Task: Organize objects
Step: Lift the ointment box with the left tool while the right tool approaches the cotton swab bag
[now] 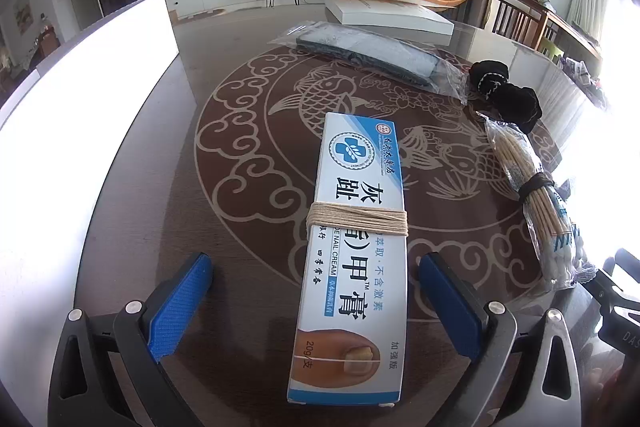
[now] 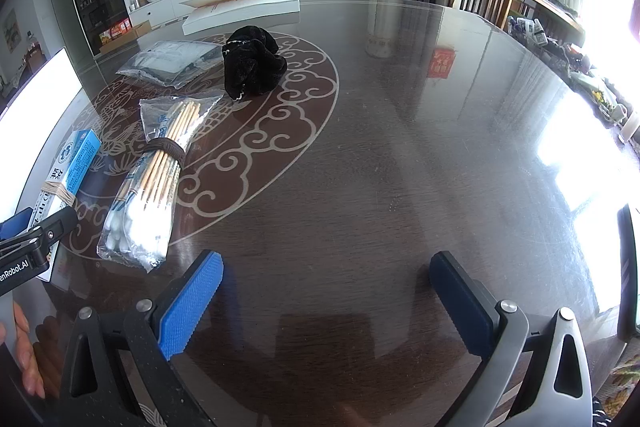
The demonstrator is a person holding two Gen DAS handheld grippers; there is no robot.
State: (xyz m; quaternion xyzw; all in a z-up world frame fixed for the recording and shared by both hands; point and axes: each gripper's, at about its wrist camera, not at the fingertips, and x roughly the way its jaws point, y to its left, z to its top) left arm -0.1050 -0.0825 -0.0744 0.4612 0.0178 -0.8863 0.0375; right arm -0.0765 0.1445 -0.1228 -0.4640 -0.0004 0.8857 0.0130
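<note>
Cardboard cream box (image 1: 352, 267) (string-wrapped) lies lengthwise between open left gripper (image 1: 316, 311).

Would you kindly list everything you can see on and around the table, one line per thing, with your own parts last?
cream box: one, white and blue, tied with tan string, lying on the table between the left tongs' pads, not pressed.
cotton swab bag: one, clear, wooden sticks with a dark band, right of the box.
black scrunchie: one, beyond the swabs.
clear packet: one, grey and dark contents, farther back.
white box: one, far table edge.
white panel: one, left side.
table: one, dark brown, pale fish pattern.
left tongs: blue pads, open.
right tongs: blue pads, open, over bare table.
</note>
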